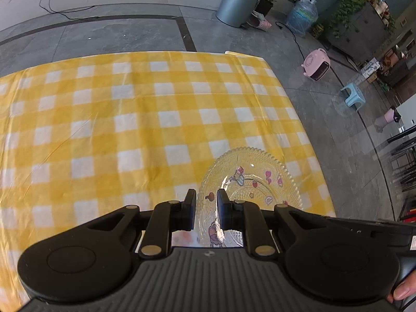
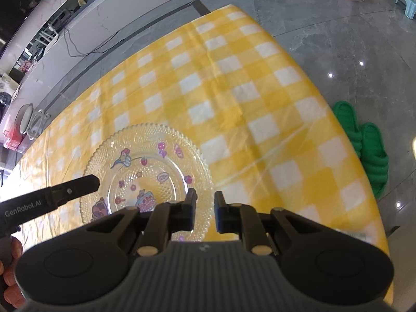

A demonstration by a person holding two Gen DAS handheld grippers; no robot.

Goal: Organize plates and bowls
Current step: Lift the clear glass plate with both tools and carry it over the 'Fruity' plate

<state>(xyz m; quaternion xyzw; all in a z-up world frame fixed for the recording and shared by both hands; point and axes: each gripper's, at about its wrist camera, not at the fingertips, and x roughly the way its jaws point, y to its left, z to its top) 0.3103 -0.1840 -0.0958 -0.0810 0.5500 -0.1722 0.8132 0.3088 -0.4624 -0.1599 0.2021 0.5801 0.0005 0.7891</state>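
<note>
A clear glass plate (image 2: 145, 166) with a beaded rim and cartoon decals hangs just above the yellow checked tablecloth (image 2: 234, 91). In the left wrist view the plate (image 1: 254, 171) spreads to the right of my left gripper (image 1: 206, 200), which is shut on its near left rim. My right gripper (image 2: 205, 202) is shut on the opposite, right rim, whose edge runs between the narrow jaws. The left gripper (image 2: 92, 182) also shows in the right wrist view, reaching in over the plate's left rim. The plate looks sharp while the cloth beneath is blurred.
The table's right edge drops to a grey tiled floor. Green slippers (image 2: 364, 150) lie beside it. Farther off stand a pink heater (image 1: 316, 65), a blue stool (image 1: 353, 96), a metal bin (image 1: 239, 0) and a water bottle (image 1: 301, 15).
</note>
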